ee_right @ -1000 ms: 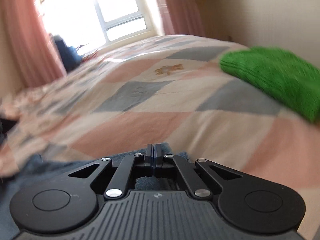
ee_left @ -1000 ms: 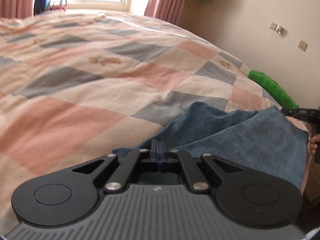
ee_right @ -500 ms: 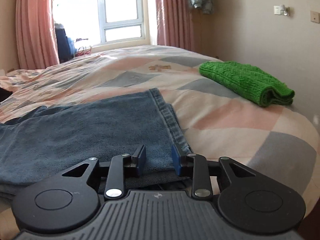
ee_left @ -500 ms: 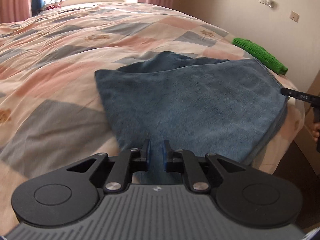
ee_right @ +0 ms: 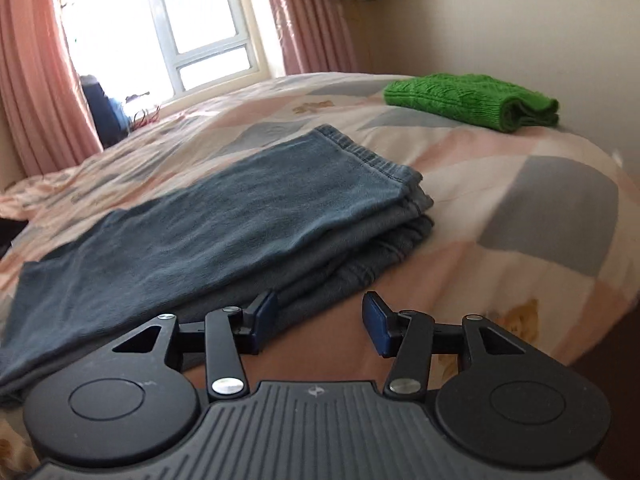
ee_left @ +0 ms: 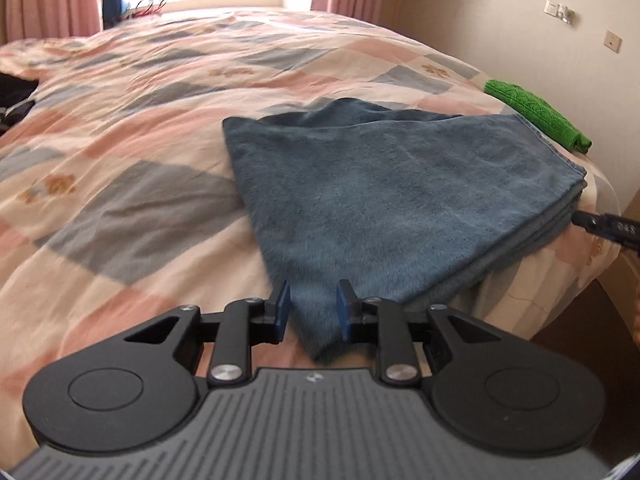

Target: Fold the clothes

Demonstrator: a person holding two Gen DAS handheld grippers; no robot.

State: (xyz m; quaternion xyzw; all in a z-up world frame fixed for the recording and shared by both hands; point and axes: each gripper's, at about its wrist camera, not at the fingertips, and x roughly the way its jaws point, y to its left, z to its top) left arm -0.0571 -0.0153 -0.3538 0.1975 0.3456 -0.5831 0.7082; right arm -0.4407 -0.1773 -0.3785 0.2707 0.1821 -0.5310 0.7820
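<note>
A blue garment [ee_left: 384, 184] lies folded in several layers on the bed, its hemmed edges stacked at the right end [ee_right: 404, 208]. My left gripper [ee_left: 311, 312] hovers at its near corner, jaws opening; the corner's tip shows between the pads, and they do not press on it. My right gripper [ee_right: 318, 322] stands just off the garment's near edge, jaws opening with only the quilt between them. In the left wrist view the right gripper's finger [ee_left: 608, 226] juts in at the right edge, beside the garment's stacked layers.
A patchwork quilt [ee_left: 132, 168] in pink, grey and cream covers the bed. A folded green knit [ee_right: 472, 100] lies near the bed's far right edge. The bed's edge [ee_left: 580, 288] drops off at the right. Window and pink curtains stand beyond.
Both grippers were shut on the blue garment a second ago. They have let it go, opened, and drawn back toward the near edge, leaving it folded flat on the bed.
</note>
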